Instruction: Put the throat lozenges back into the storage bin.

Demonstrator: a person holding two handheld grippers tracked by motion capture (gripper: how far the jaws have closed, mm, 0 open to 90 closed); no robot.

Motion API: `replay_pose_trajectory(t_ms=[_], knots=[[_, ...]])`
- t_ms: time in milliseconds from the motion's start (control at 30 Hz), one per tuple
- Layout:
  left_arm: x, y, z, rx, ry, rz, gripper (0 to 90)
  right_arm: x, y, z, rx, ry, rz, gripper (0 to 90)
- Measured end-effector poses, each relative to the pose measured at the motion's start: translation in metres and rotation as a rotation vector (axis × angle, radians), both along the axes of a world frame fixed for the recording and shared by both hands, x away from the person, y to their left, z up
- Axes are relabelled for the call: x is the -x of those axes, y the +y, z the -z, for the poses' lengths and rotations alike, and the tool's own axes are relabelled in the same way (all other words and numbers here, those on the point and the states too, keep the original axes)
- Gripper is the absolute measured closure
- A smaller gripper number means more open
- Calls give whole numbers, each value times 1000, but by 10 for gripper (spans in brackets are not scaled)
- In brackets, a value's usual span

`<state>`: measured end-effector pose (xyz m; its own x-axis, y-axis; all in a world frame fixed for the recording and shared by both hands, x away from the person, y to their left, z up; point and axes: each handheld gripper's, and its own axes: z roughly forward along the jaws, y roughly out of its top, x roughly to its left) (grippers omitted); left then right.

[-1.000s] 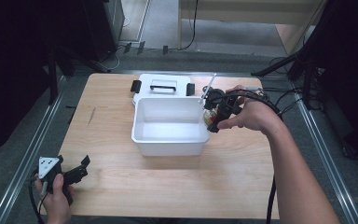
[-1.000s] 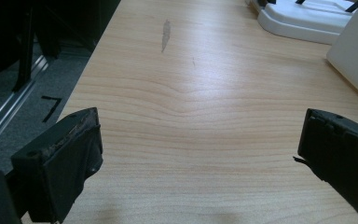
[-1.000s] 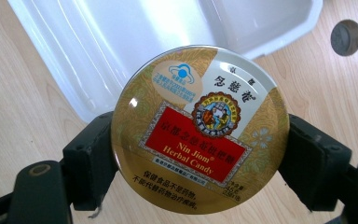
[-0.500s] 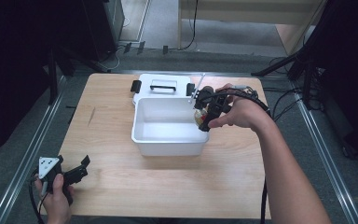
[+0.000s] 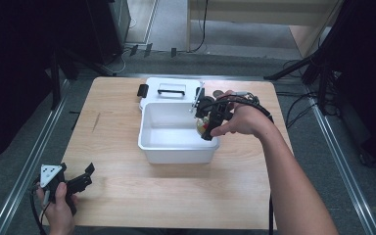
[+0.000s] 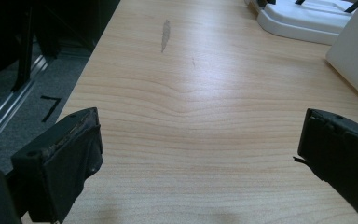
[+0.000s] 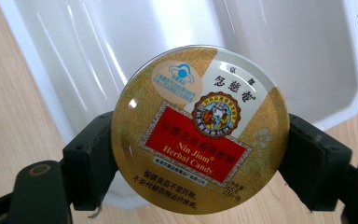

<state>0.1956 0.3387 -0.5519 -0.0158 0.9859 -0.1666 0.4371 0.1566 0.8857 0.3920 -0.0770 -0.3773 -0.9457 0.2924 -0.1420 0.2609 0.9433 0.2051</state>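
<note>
A: The right claw [image 5: 206,123] is gripping a round gold candy tin [image 7: 200,128] by its edges, one jaw pressing on each side, and is holding it over the right end of the white tub [image 5: 149,133].

B: So the tin is hanging above the tub's rim rather than lying inside it?

A: It seems so; in the right gripper view the tub's bare floor is showing behind the tin. The step in hand looks like placing the tin into the tub.

B: And the left claw [image 5: 78,180]?

A: It is sitting open with nothing between its jaws, low over the counter [image 5: 127,196] near the front left corner, well apart from the tub. The tub's lid [image 5: 169,90] is lying just behind the tub.

B: Next the right claw is probably needing to go lower inside the walls before letting go, so the tin is not dropping onto the rim.
</note>
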Motion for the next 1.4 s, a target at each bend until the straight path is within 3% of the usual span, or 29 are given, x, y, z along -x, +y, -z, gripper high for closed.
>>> replay_pose_trajectory(t_ms=[200, 467, 800, 1400], knots=[[0, 0, 0, 1, 0, 1, 1, -3, 2, 8, 5, -8, 28, 206], [0, 0, 0, 0, 0, 1, 1, -3, 5, 15, -11, -15, -10, 206], [0, 0, 0, 1, 0, 4, 1, -6, 8, 30, 7, -16, -43, 206], [0, 1, 0, 1, 1, 5, 1, -6, 19, 55, 96, -10, -53, 206]])
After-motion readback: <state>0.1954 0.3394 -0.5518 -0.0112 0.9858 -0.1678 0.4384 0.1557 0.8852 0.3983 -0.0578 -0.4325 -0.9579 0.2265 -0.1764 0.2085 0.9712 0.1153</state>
